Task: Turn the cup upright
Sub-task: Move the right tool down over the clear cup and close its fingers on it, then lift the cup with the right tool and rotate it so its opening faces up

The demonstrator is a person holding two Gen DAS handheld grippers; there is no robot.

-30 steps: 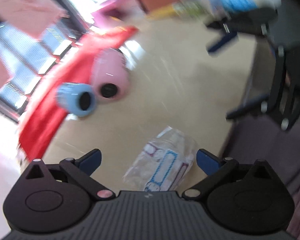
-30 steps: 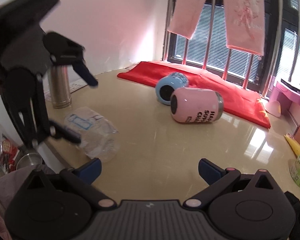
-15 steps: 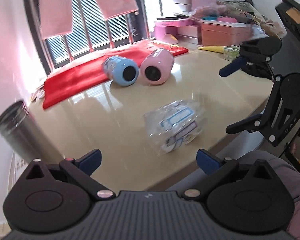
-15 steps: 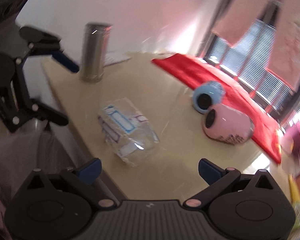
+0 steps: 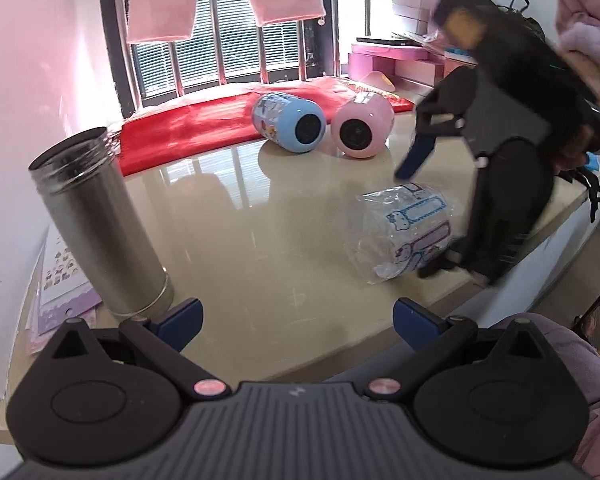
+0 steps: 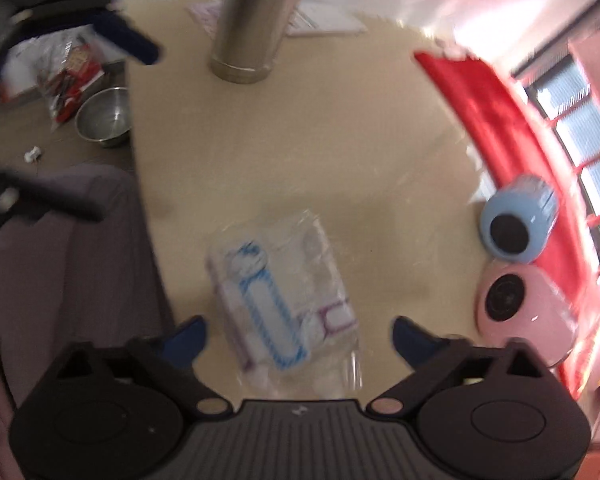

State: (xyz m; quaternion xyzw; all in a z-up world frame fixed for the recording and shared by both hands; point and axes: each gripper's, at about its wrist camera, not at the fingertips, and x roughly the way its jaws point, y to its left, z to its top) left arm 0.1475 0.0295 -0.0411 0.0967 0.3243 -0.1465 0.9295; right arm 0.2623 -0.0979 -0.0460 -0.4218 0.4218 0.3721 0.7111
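A blue cup (image 5: 288, 122) and a pink cup (image 5: 362, 130) lie on their sides at the far side of the beige table, mouths toward me, against a red cloth (image 5: 196, 124). They also show in the right wrist view, blue cup (image 6: 518, 224) and pink cup (image 6: 520, 312) at the right. My left gripper (image 5: 298, 318) is open and empty over the near table edge. My right gripper (image 6: 300, 330) is open and empty, low over a clear plastic packet (image 6: 284, 304). The right gripper also shows in the left wrist view (image 5: 440, 216), blurred, straddling the packet (image 5: 404, 232).
A steel flask (image 5: 96, 220) stands upright near the left table edge, next to sticker sheets (image 5: 60, 280). A steel bowl (image 6: 104, 116) and a snack bag (image 6: 66, 68) lie on the floor. Pink boxes (image 5: 388, 64) stand at the back right. A barred window is behind the cloth.
Both grippers have swung round. The right gripper has dropped toward the plastic packet and now looks down on it. The left gripper now faces the cups squarely. The cups have not moved.
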